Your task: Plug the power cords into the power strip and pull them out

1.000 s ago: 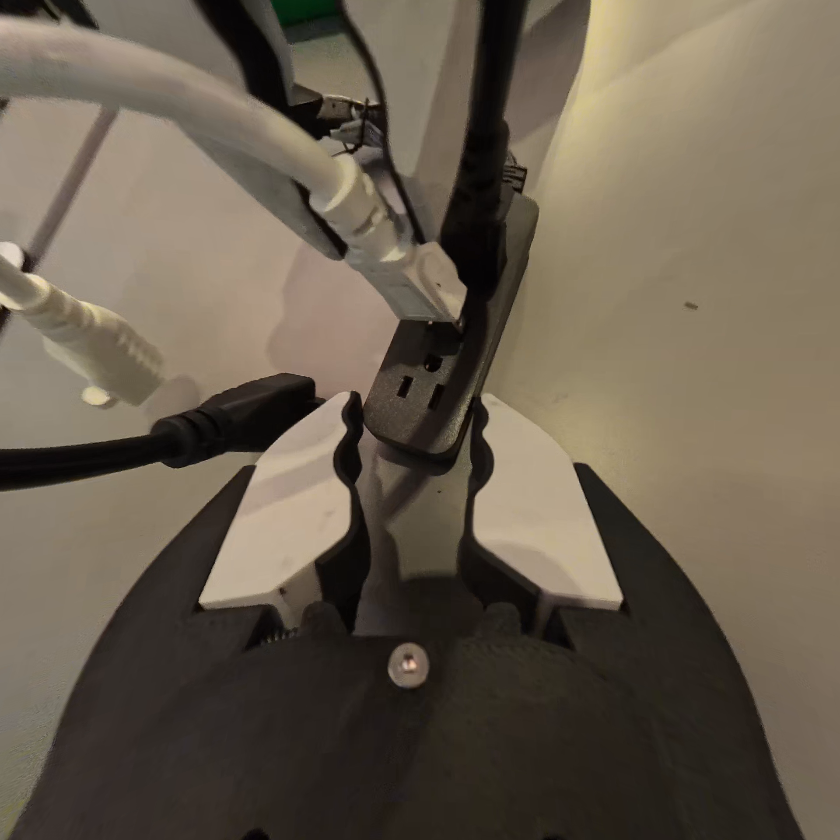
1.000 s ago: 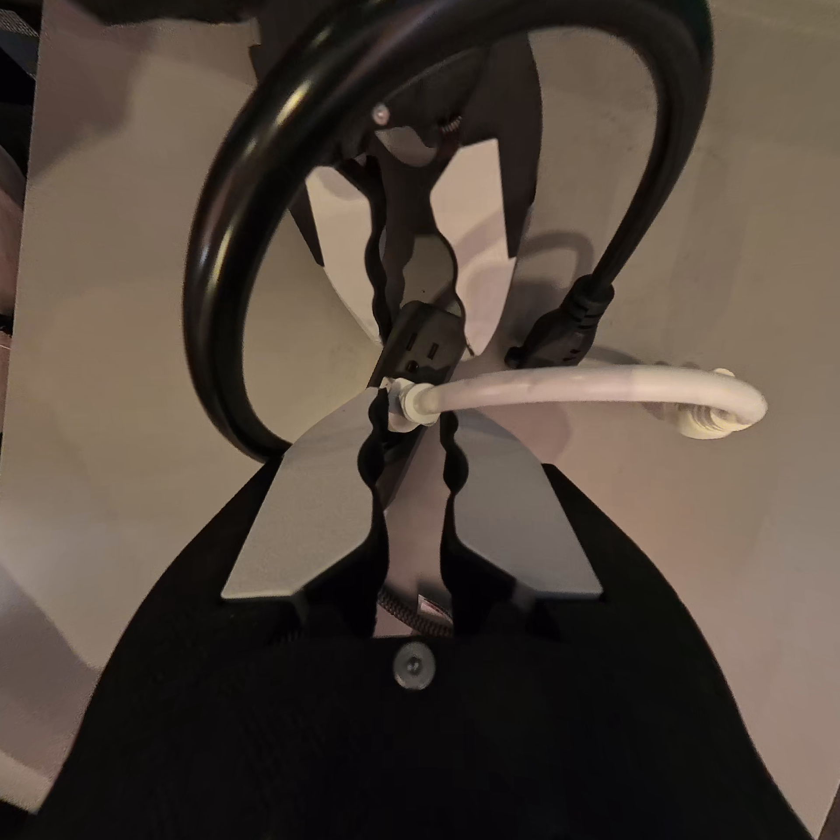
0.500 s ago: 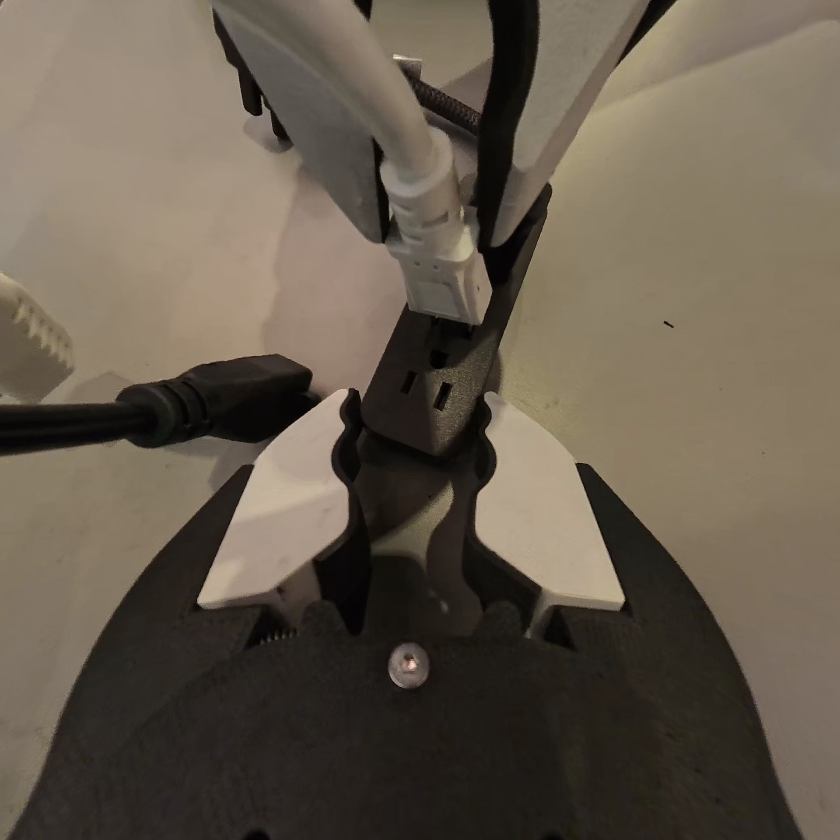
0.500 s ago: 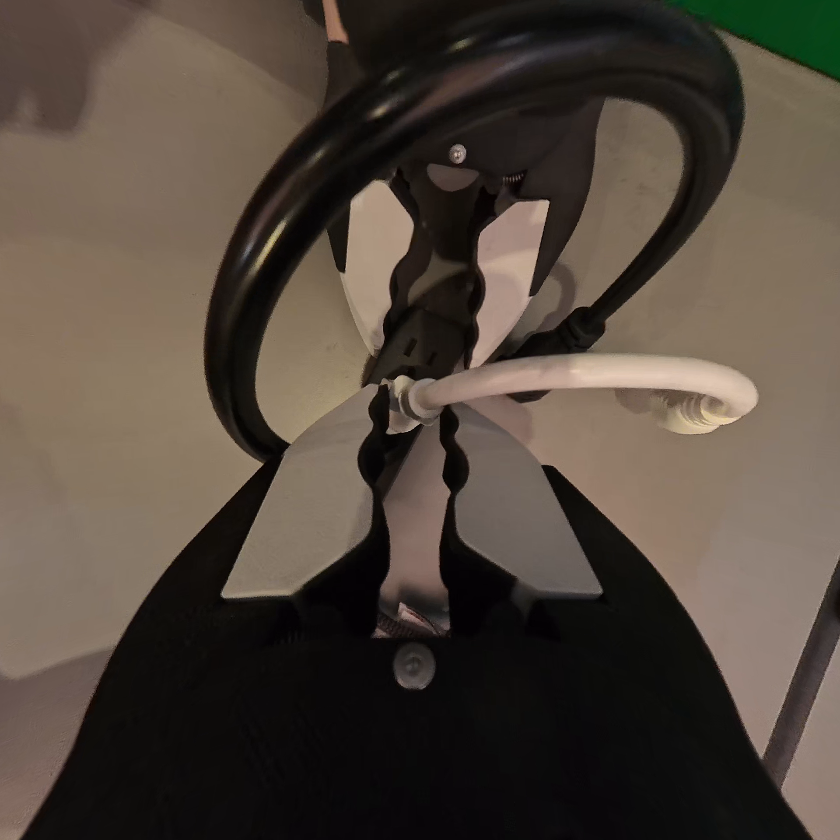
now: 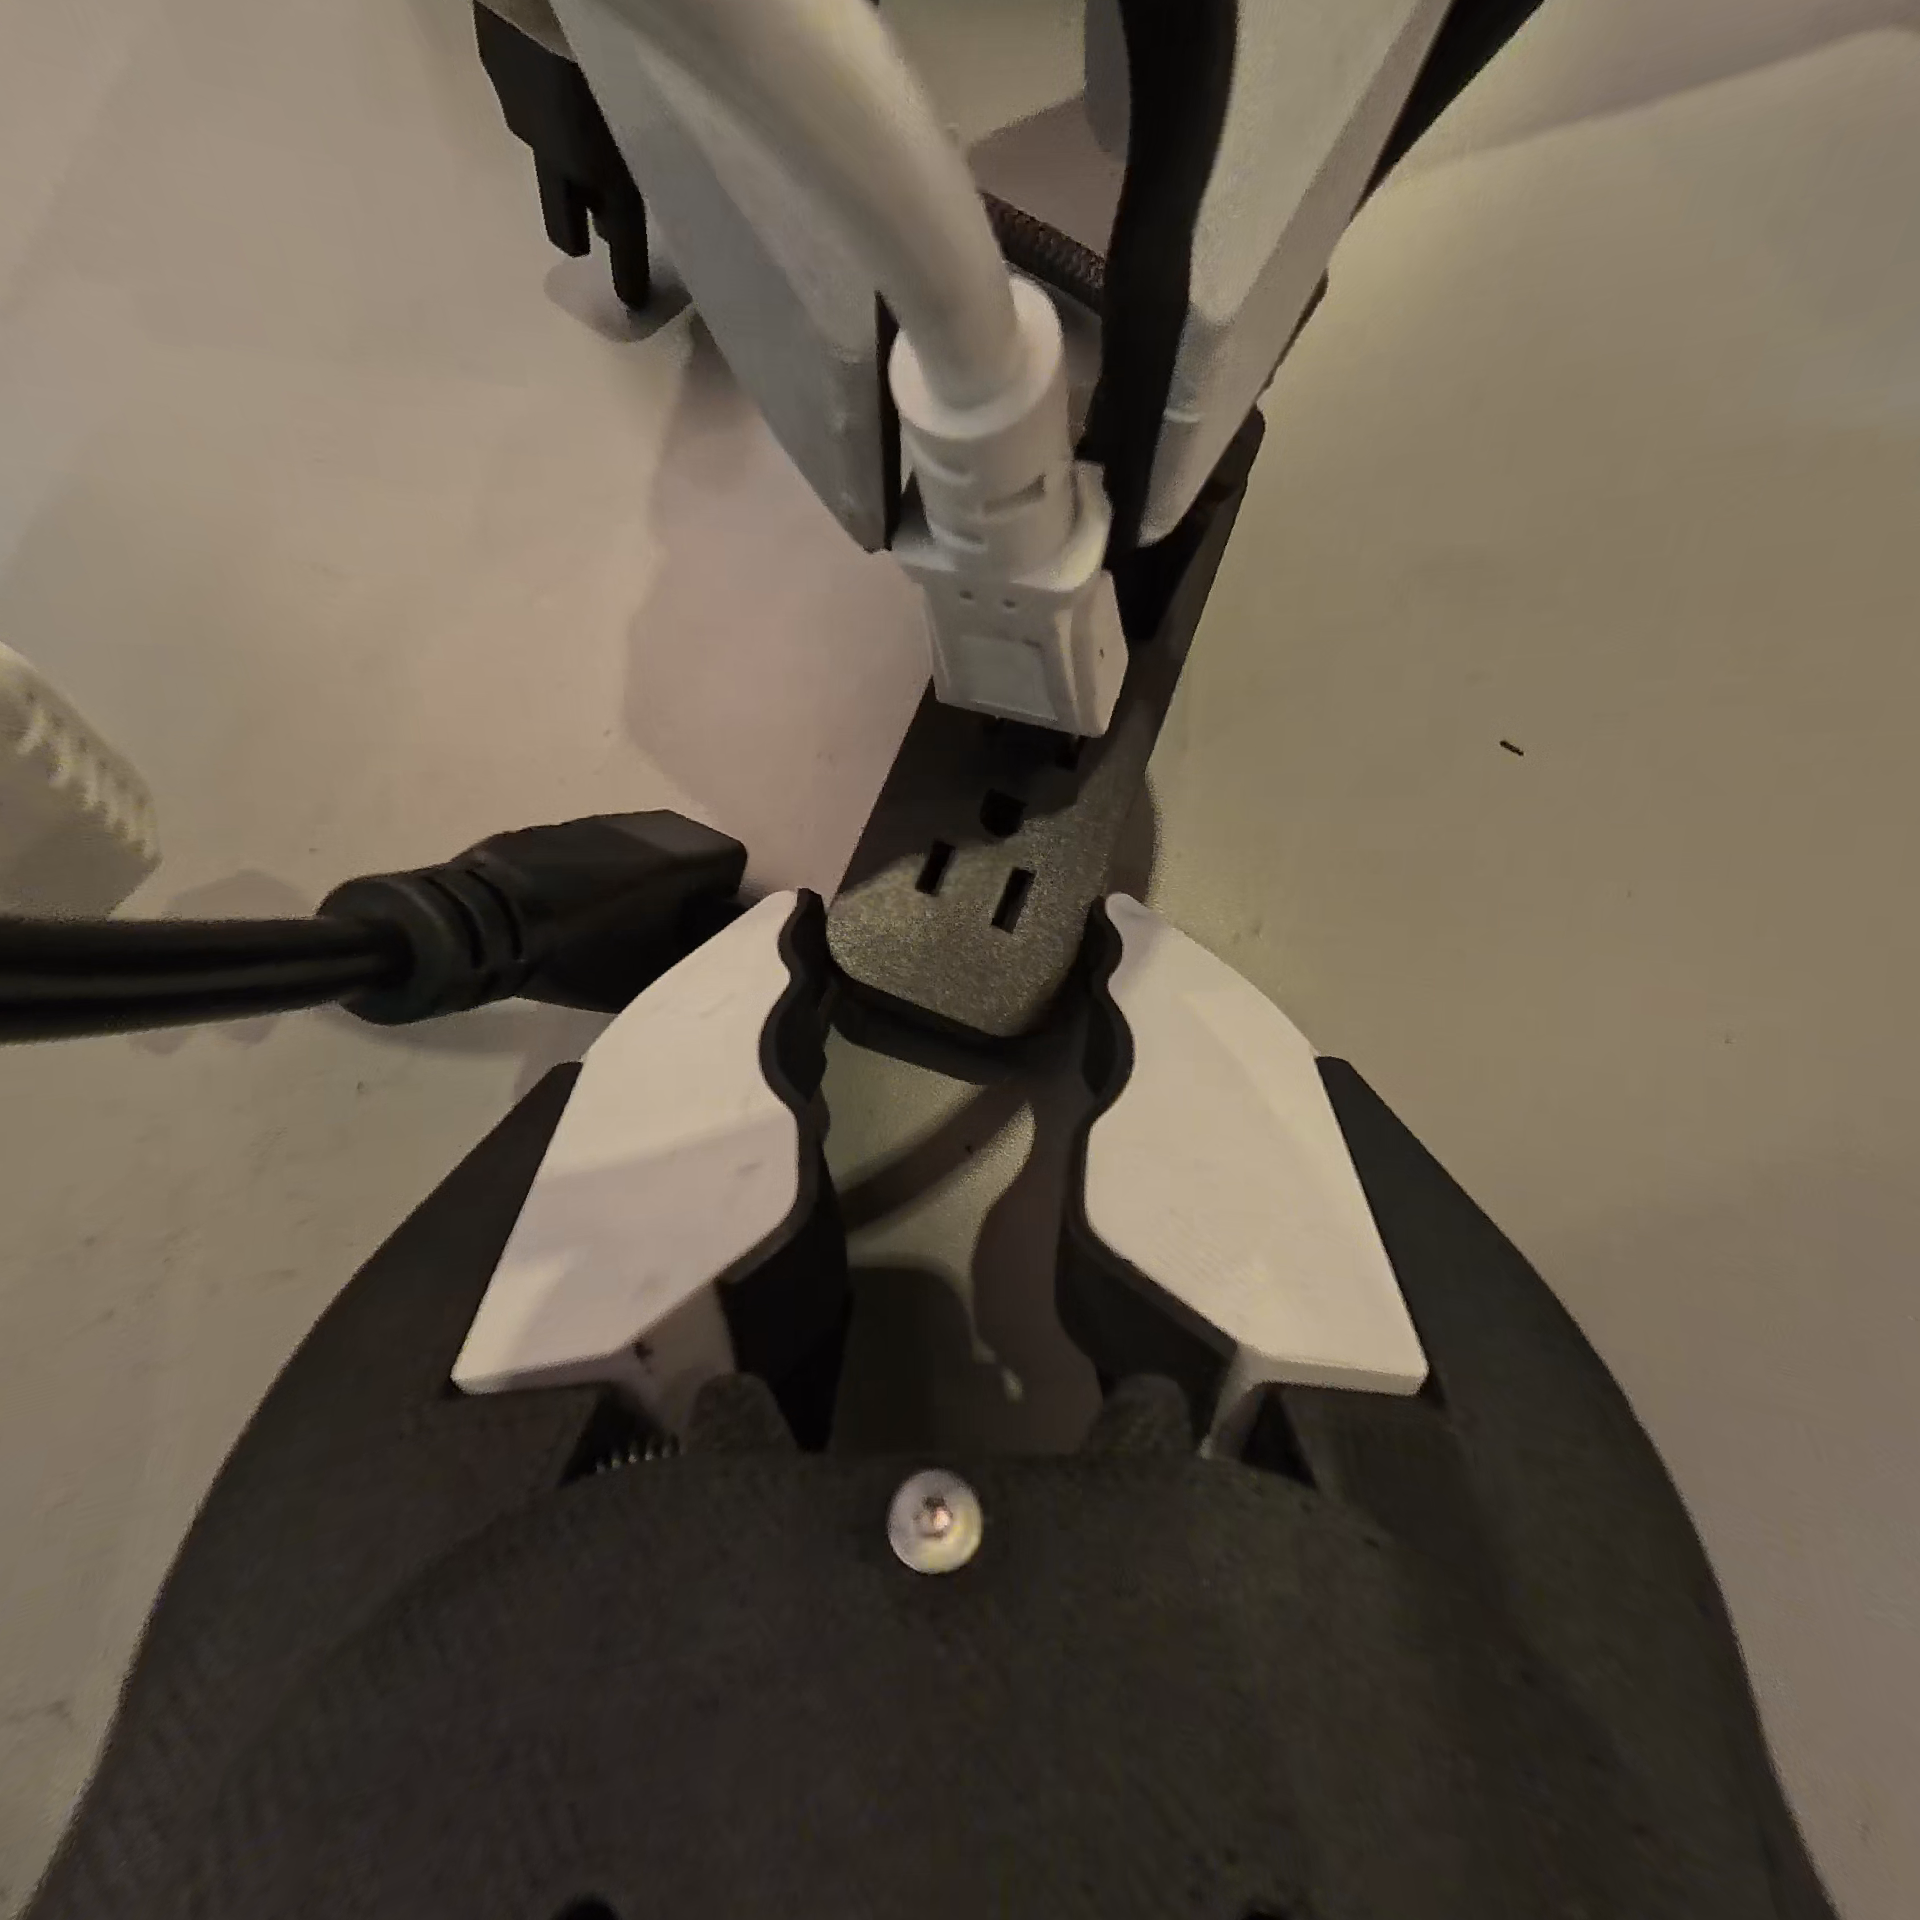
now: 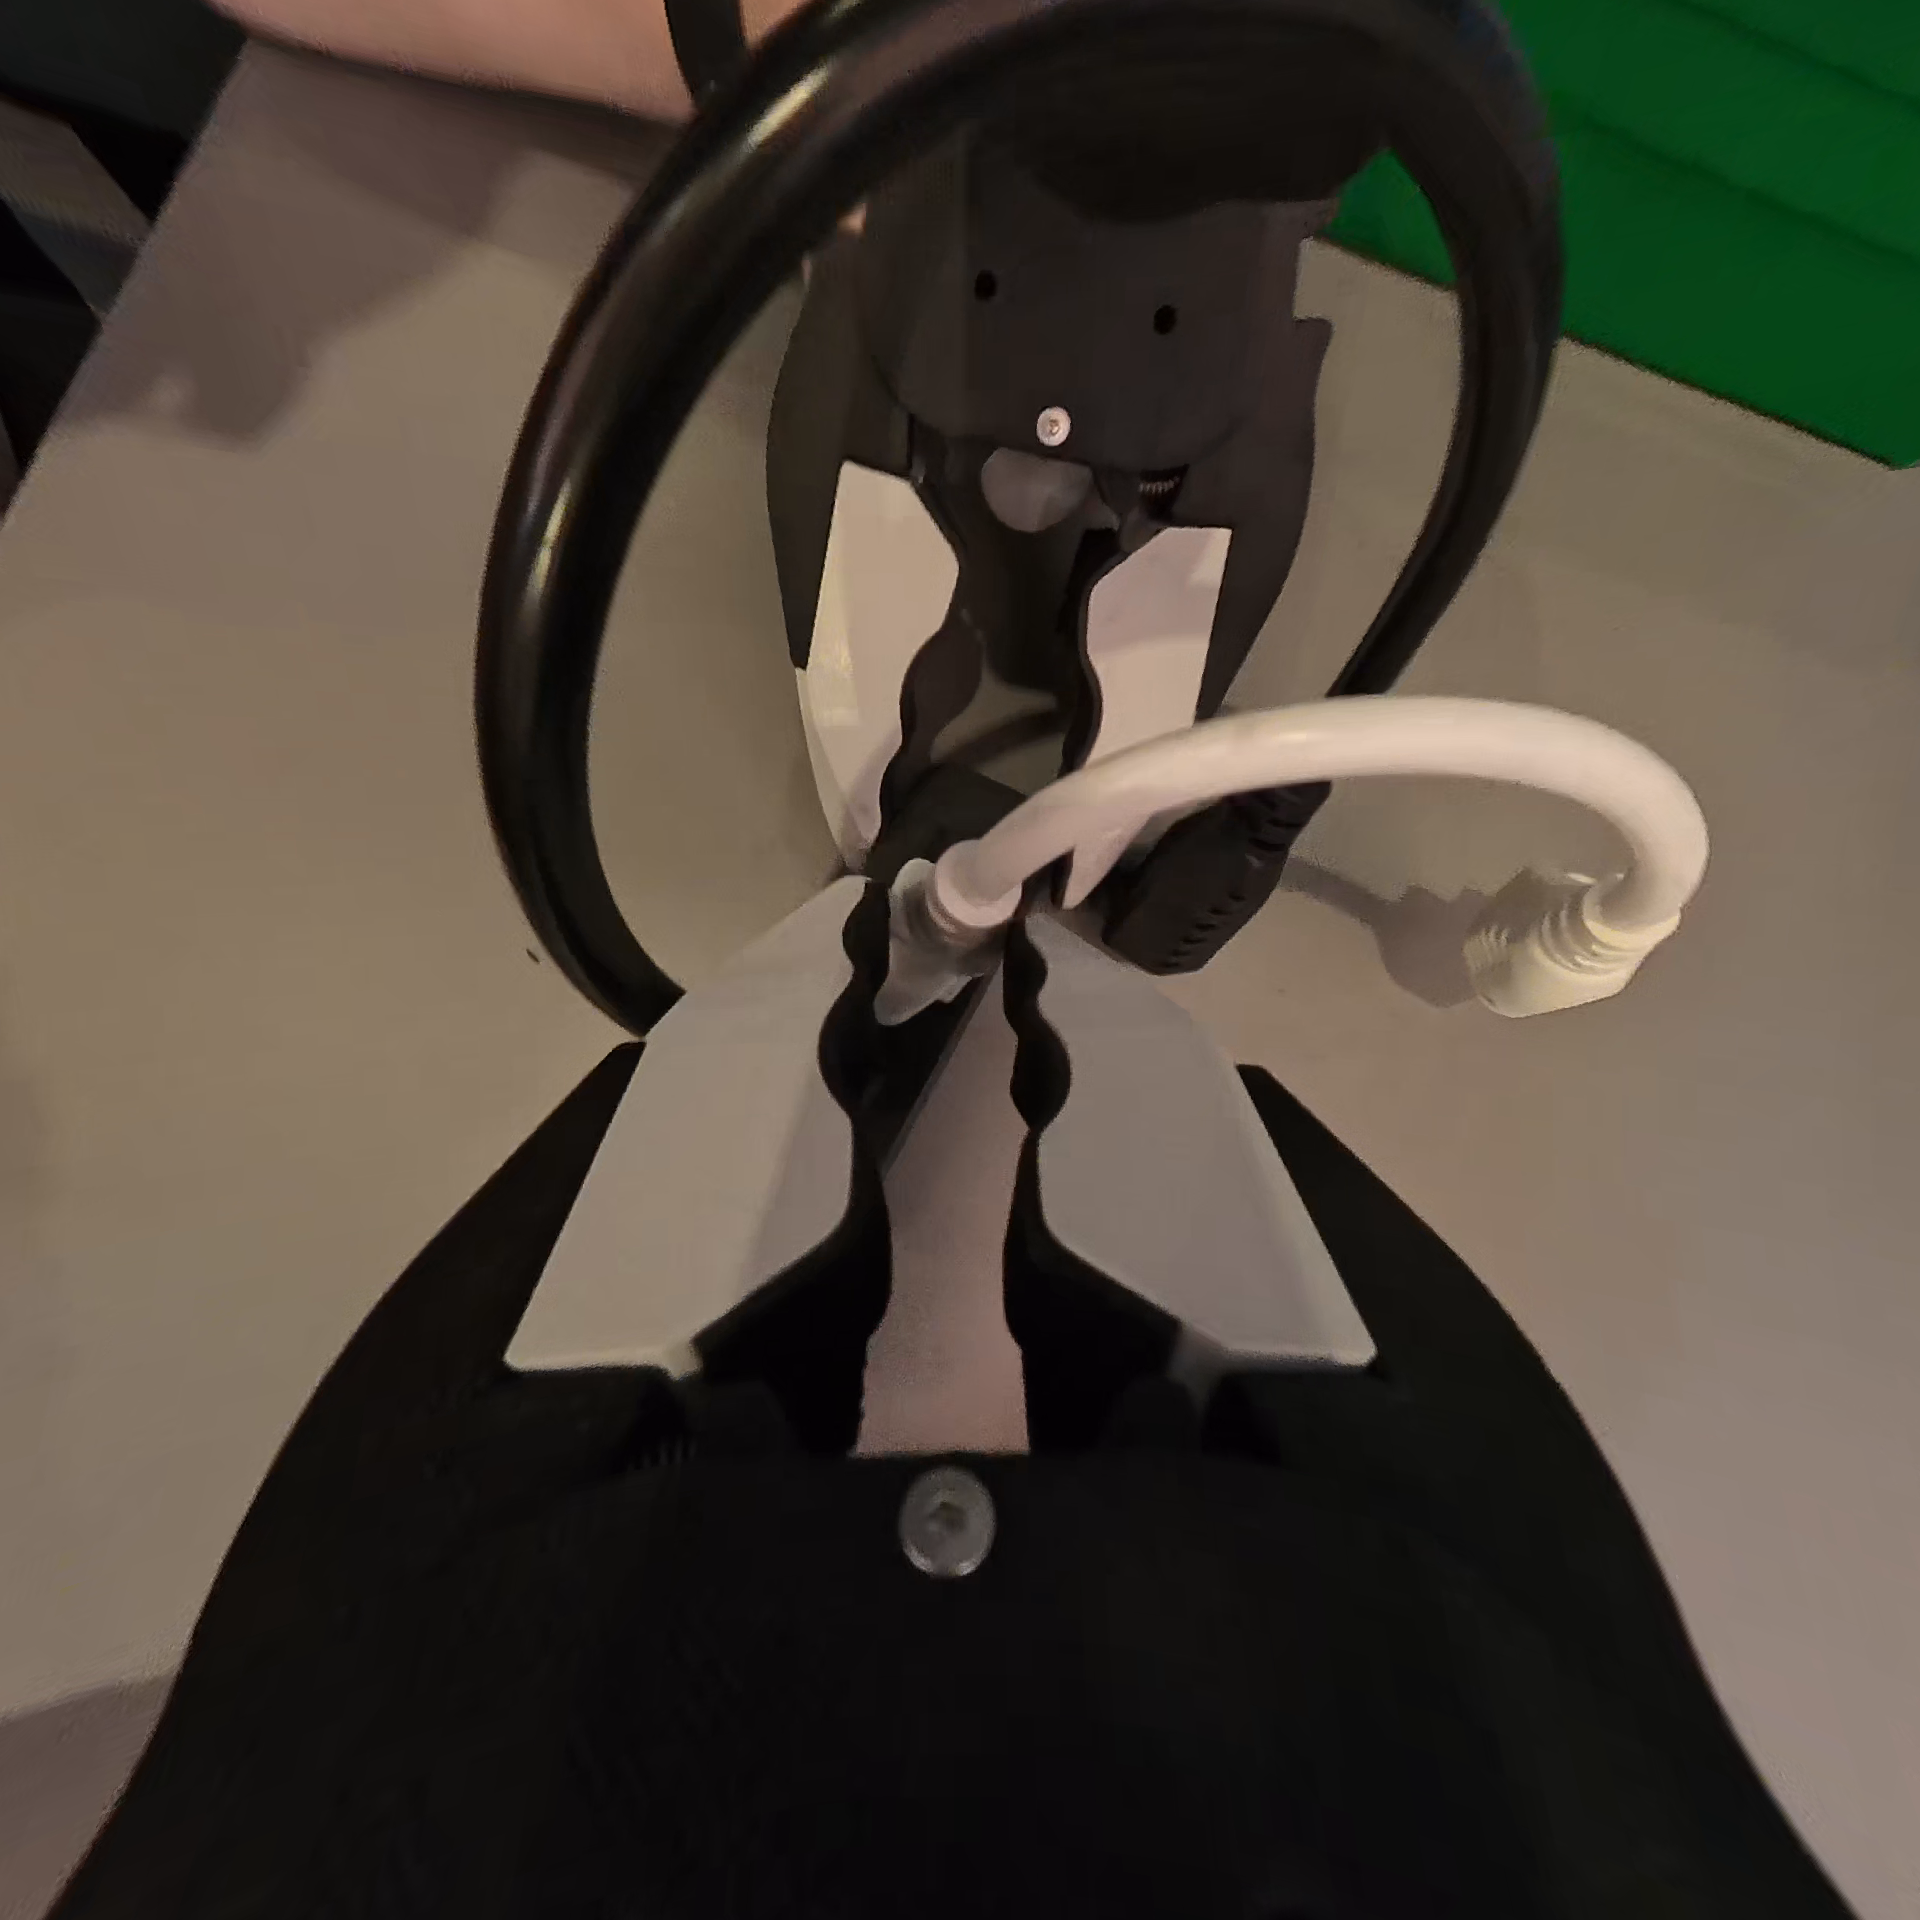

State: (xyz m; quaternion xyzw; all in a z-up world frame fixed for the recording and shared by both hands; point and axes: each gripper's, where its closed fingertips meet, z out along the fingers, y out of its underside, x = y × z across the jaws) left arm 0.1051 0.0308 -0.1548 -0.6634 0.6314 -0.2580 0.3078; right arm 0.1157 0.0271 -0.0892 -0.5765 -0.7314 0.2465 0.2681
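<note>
A black power strip [image 5: 1081,831] lies on the pale table [image 5: 1558,1039]. My left gripper [image 5: 956,925] is shut on its near end, one finger on each side. My right gripper [image 5: 1008,530] comes down from the far side, shut on a white plug [image 5: 1023,644]. The plug stands upright on a socket of the strip with a little of its prongs showing. In the right wrist view my right gripper [image 6: 935,925] holds the white plug [image 6: 914,966], with the left gripper [image 6: 987,800] opposite. A black plug [image 5: 582,904] lies loose on the table left of the strip.
The white cord [image 6: 1351,727] arcs right to its other connector [image 6: 1538,956] on the table. A thick black cord [image 6: 540,623] loops high over the strip. A green box [image 6: 1714,208] stands at the far right. A person's arm [image 6: 520,62] shows at the top. Across from one pair of fingers to the other is roughly 7 cm.
My right gripper has swung the white plug from tilted to upright over the strip's socket and brought it down onto it. My left gripper keeps its hold on the strip's end.
</note>
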